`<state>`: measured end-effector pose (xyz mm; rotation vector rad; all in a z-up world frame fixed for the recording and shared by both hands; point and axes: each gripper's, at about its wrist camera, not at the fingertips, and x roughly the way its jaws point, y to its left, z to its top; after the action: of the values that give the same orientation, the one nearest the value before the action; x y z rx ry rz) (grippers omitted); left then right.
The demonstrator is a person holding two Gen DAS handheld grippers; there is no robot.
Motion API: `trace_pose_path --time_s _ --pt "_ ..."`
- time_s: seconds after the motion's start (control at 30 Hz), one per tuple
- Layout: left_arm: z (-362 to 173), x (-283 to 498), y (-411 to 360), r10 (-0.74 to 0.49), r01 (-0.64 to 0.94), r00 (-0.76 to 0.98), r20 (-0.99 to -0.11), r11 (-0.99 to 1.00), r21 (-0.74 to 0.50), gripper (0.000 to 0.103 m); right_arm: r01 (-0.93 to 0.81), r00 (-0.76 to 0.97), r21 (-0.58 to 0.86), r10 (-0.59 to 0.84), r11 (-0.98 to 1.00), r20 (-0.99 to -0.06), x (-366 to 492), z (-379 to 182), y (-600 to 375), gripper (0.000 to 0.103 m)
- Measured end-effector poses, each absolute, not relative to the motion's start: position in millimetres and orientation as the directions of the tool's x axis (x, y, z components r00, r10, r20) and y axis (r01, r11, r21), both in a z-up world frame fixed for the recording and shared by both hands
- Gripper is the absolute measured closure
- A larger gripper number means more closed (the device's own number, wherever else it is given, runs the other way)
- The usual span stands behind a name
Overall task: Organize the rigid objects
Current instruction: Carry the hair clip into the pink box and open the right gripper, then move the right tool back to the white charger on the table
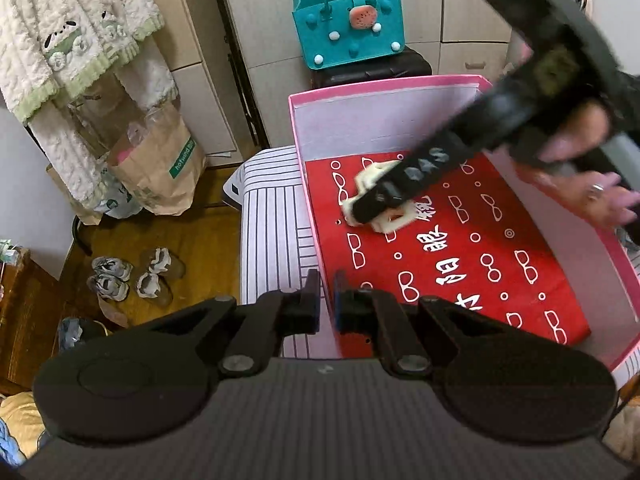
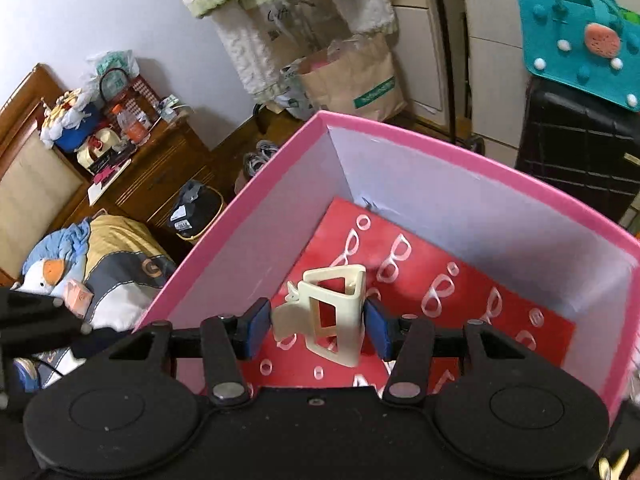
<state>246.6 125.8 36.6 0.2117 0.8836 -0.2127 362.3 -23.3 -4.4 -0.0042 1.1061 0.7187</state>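
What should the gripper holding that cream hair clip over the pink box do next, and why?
Probably open and let go. The right gripper holds the cream hair clip inside the pink box, just above its red lining.

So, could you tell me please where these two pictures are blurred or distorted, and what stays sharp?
Left wrist view: the right gripper and the hand behind it are smeared by motion, while the left gripper, shut on the pink box wall, is crisp. Right wrist view: the cream hair clip between the pads is sharp; fisheye bends the box rim, and the red printed sheet looks soft.
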Motion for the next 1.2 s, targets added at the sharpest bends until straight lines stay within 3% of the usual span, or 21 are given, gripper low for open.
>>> trace_pose_path --time_s 0.3,0.37,0.6,0.87,1.2 --pt "35 248 131 -0.113 0.246 0.604 -0.789 0.968 0.049 0.097 -0.508 0.180 0.346 0.490 0.789 -0.853 378 -24 -8 0.046" --pt "34 248 130 -0.111 0.239 0.602 -0.791 0.970 0.046 0.097 -0.513 0.204 0.334 0.490 0.791 -0.847 376 -19 -11 0.036" --pt "31 250 132 -0.107 0.223 0.582 -0.806 0.974 0.032 0.097 -0.547 0.327 0.332 0.561 0.769 -0.760 335 42 -64 0.034" --pt "30 245 128 -0.079 0.204 0.595 -0.800 0.977 0.055 0.097 -0.543 0.467 0.225 0.514 0.809 -0.720 268 89 -137 0.034" --pt "30 246 125 -0.057 0.156 0.595 -0.802 0.987 0.045 0.097 -0.492 0.485 0.156 0.418 0.856 -0.768 204 52 -208 0.034"
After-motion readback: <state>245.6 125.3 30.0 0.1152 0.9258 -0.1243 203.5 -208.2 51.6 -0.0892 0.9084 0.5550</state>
